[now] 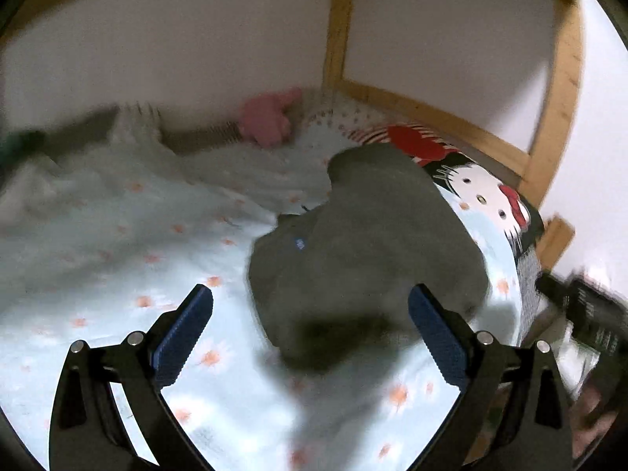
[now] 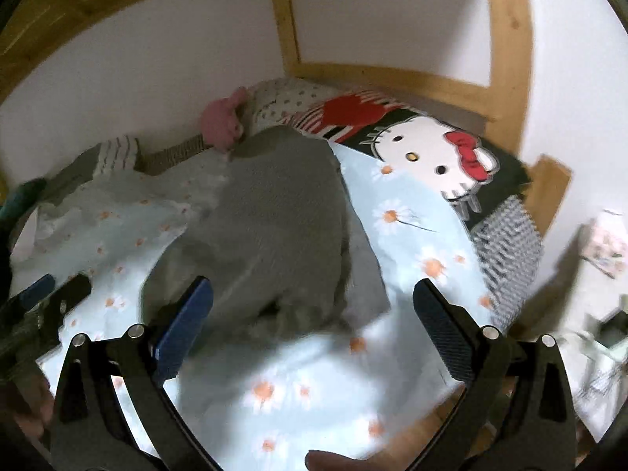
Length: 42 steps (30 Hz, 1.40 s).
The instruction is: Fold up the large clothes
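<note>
A grey-green garment lies in a folded heap on the pale blue daisy-print sheet, with a small blue label on its left part. It also shows in the right wrist view. My left gripper is open and empty, hovering above the garment's near edge. My right gripper is open and empty above the garment's near end. In the right wrist view the left gripper shows at the left edge. In the left wrist view the right gripper shows blurred at the right edge.
A Hello Kitty pillow lies at the head of the bed, beside the garment. A pink plush toy sits by the white wall. A wooden bed frame rises behind. The bed's edge drops off at right, with a checked cloth.
</note>
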Tool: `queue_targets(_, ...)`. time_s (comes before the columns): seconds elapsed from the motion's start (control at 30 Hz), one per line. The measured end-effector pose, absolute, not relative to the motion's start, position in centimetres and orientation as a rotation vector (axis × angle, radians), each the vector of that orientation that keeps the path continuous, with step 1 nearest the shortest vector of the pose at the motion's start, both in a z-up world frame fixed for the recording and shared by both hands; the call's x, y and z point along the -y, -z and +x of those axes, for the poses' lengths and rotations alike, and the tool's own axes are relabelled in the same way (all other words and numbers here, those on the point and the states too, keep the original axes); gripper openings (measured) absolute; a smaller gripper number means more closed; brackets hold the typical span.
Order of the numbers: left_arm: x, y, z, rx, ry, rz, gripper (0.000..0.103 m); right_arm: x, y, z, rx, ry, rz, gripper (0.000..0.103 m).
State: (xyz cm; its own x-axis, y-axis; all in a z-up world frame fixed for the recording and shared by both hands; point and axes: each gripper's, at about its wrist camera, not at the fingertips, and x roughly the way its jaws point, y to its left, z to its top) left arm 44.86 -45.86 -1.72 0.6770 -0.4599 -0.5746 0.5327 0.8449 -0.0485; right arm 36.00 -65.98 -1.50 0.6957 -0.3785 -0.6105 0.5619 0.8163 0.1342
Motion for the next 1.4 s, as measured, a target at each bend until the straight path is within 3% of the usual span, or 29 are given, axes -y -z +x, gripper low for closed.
queue_targets(0.23,41.8,1.1,32.5,-0.672,0.514,0.317,0.098,57.3,-1.2,27.6,-0.681,0.509,0.246,0.100)
queue_targets(0.7,34.9,0.3,20.4,-0.698,0.469,0.264,0.098,49.4,-2.6,12.5,-0.675,0.414,0.178,0.100)
queue_targets(1.07,36.2,-0.1,12.3,-0.655,0.488,0.300,0.098,49.3,-2.9,4.0,-0.656,0.421,0.174,0.100)
queue_targets(1.4,38.2,0.3,9.6,-0.676,0.534,0.319,0.098,49.0,-2.2,0.7,-0.675,0.416,0.145,0.100)
